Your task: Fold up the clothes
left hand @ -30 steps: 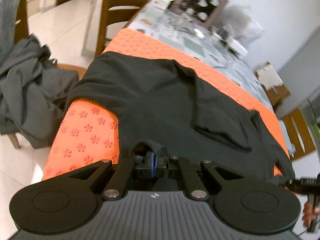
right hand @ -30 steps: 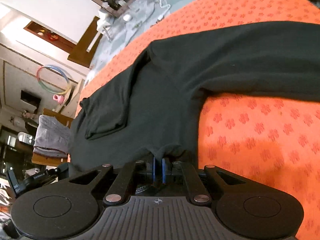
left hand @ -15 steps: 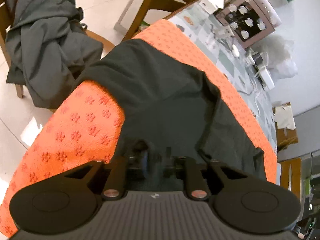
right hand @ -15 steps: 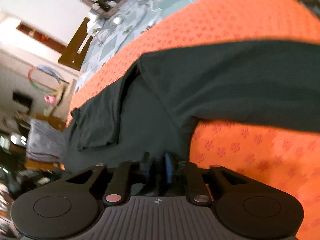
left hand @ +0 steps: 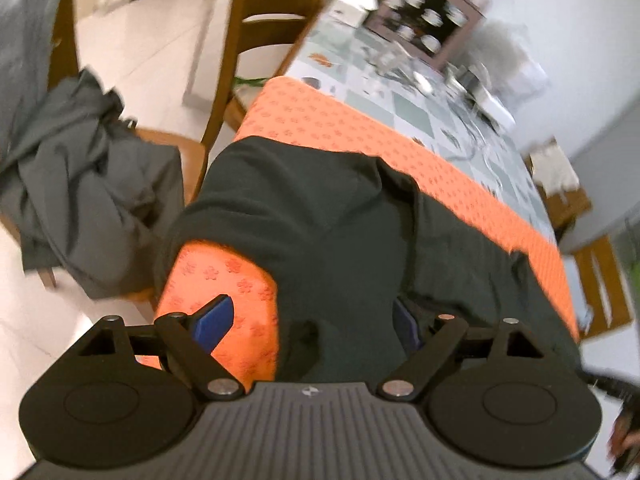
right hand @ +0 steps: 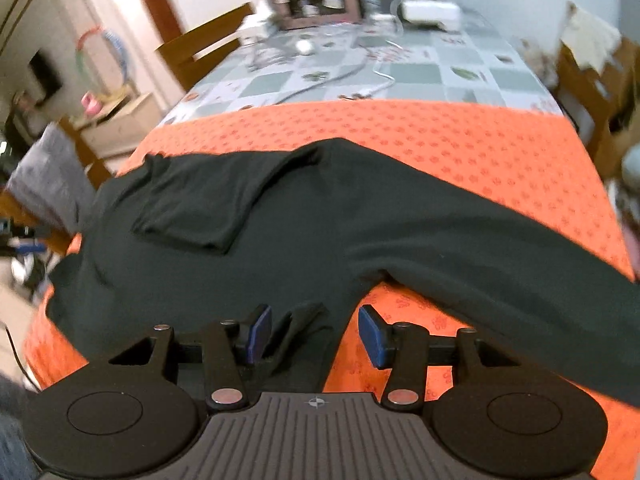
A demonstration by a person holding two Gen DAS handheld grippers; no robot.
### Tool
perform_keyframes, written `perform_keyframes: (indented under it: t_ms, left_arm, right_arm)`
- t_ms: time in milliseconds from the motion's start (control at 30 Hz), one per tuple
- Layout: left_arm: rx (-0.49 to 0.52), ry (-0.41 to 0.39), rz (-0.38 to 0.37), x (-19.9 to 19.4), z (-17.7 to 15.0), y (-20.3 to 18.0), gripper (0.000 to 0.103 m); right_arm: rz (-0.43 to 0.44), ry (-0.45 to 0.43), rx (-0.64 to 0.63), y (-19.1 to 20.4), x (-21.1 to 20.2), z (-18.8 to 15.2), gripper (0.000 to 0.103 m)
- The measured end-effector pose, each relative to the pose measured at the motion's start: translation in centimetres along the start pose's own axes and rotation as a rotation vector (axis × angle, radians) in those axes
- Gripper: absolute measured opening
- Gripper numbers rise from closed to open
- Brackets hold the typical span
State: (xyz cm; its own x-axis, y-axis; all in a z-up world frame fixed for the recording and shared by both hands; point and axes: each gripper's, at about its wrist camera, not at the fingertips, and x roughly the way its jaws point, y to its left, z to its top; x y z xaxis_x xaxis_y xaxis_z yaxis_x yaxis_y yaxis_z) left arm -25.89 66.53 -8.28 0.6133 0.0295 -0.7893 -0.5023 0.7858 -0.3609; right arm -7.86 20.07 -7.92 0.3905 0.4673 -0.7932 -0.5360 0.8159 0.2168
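While my left hand-held gripper (left hand: 308, 322) gapes released, the black garment (left hand: 340, 232) lies between its fingers. My right hand-held gripper (right hand: 314, 330) is released too, at the surface's (right hand: 460, 148) near edge.

left gripper (left hand: 310, 326) jaws spread, right gripper (right hand: 314, 334) likewise

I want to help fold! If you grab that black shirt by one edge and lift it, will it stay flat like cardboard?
Probably not. The black shirt lies in soft wrinkles on the orange cloth, and one sleeve hangs over the edge, so it would likely flop and droop. It looks thin, so probably light.
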Motion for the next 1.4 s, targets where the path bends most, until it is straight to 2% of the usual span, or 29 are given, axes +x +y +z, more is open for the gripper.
perform_keyframes:
  t_ms: [200,300,400,500,567,633,700,933,1033,1167,1267,1333,1367,1400]
  left_arm:
    - [0.122,0.05,-0.028,-0.5,-1.5,0.3,0.089]
    - [0.146,0.078,-0.055,0.0,-2.4,0.3,0.082]
    - [0.164,0.097,-0.063,0.8,-3.2,0.0,0.069]
    - [0.176,0.105,-0.075,1.4,-3.6,-0.5,0.052]
    - [0.184,0.111,-0.084,1.7,-3.9,-0.8,0.033]
    - [0.19,0.114,-0.091,2.1,-4.1,-1.1,0.018]
    - [0.182,0.105,-0.092,1.9,-4.1,-1.4,0.012]
    - [-0.07,0.071,-0.122,1.2,-2.6,-1.6,0.008]
    - [-0.187,0.057,-0.136,1.0,-1.9,-1.6,0.008]
    - [-0.335,0.038,-0.151,0.6,-1.0,-1.7,0.008]
    - [-0.399,0.028,-0.145,0.6,-0.6,-1.7,0.008]
    - [-0.442,0.021,-0.141,0.5,-0.4,-1.7,0.008]
    - [-0.463,0.017,-0.139,0.5,-0.3,-1.7,0.008]
    - [-0.485,0.014,-0.137,0.5,-0.1,-1.7,0.008]
  right_arm:
    - [-0.06,0.001,-0.15,2.1,-0.2,-0.9,0.051]
    - [-0.068,0.014,-0.184,2.9,0.2,-1.3,0.051]
    - [-0.07,0.021,-0.182,3.4,0.5,-1.6,0.051]
    - [-0.082,0.019,-0.199,4.0,0.6,-1.9,0.051]
    - [-0.089,0.017,-0.238,4.4,0.7,-1.8,0.051]
    - [-0.1,0.015,-0.303,5.0,0.8,-1.8,0.051]
    - [-0.118,0.018,-0.392,5.5,0.9,-1.8,0.051]
    - [-0.161,0.099,-0.71,6.4,2.5,-2.6,0.05]
    - [-0.181,0.137,-0.907,7.0,3.6,-3.6,0.05]
    - [-0.213,0.137,-1.141,7.6,4.8,-4.8,0.05]
    - [-0.211,0.112,-1.293,7.8,5.4,-5.5,0.049]
    - [-0.173,0.111,-1.342,7.7,5.5,-5.5,0.038]
    - [-0.141,0.12,-1.364,7.7,5.4,-5.4,0.024]
    - [-0.12,0.133,-1.378,7.6,5.4,-5.3,0.017]
